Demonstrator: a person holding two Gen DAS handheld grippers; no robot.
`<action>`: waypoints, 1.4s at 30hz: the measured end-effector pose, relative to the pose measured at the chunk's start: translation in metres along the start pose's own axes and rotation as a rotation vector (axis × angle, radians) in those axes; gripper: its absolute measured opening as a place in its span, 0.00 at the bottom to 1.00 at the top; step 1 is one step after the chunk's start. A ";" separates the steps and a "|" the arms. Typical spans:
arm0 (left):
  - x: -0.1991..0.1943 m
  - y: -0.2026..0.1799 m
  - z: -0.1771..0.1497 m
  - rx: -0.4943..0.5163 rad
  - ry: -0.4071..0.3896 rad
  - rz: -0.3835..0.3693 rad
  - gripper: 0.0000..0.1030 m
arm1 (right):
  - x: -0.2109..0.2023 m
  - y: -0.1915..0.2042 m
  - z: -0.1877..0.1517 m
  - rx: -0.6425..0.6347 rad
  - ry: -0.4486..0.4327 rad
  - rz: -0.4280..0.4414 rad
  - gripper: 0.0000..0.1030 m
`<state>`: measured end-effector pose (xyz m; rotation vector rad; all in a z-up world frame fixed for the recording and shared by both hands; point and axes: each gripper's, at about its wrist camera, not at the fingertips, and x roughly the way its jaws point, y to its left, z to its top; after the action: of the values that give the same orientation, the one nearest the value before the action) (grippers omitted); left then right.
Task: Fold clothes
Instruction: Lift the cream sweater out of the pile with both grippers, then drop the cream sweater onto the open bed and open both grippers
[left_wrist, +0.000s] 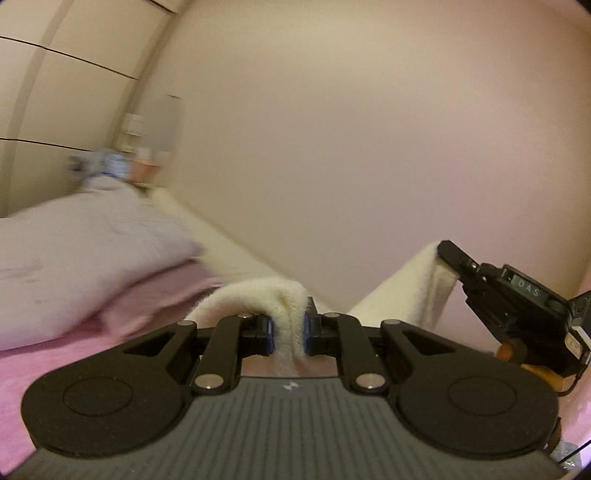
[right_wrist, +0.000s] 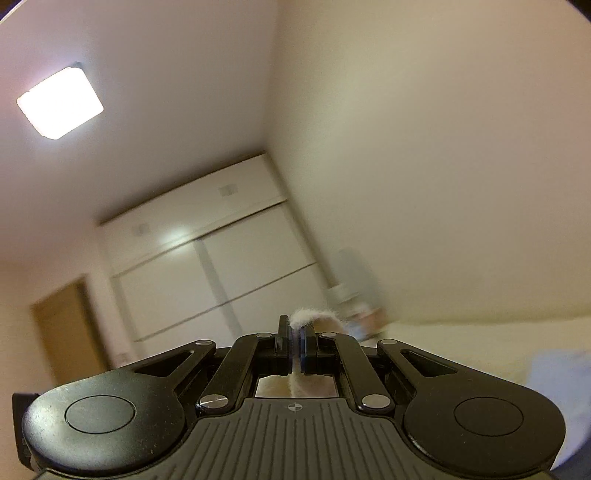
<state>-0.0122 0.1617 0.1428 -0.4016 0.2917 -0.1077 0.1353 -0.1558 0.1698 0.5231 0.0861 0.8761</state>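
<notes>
Cream fleece cloth (left_wrist: 286, 314) sits pinched in my left gripper (left_wrist: 288, 330), bunched thick between the blue pads (left_wrist: 270, 332) and lifted above the pink bedspread (left_wrist: 55, 369). From there it sags and rises to my right gripper (left_wrist: 448, 254), whose fingers are clamped on another edge of it; in the right wrist view that gripper (right_wrist: 294, 345) is nearly closed on a thin fuzzy strip (right_wrist: 308, 317). Farther off I see a pale pillow (left_wrist: 92, 251), blurred, then white wardrobe doors (right_wrist: 221, 269) and a lit ceiling lamp (right_wrist: 60, 102).
</notes>
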 end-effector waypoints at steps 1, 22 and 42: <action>-0.021 0.005 -0.001 -0.006 -0.001 0.046 0.10 | 0.005 0.012 -0.009 0.020 0.032 0.028 0.02; -0.247 0.138 -0.152 -0.420 0.388 0.964 0.28 | 0.079 0.175 -0.253 -0.256 1.014 0.041 0.33; -0.241 0.013 -0.288 -0.429 0.559 1.191 0.32 | -0.076 0.131 -0.330 -0.420 1.392 0.144 0.35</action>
<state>-0.3274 0.1054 -0.0538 -0.5607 1.0703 1.0424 -0.0995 -0.0119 -0.0661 -0.5571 1.1110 1.2224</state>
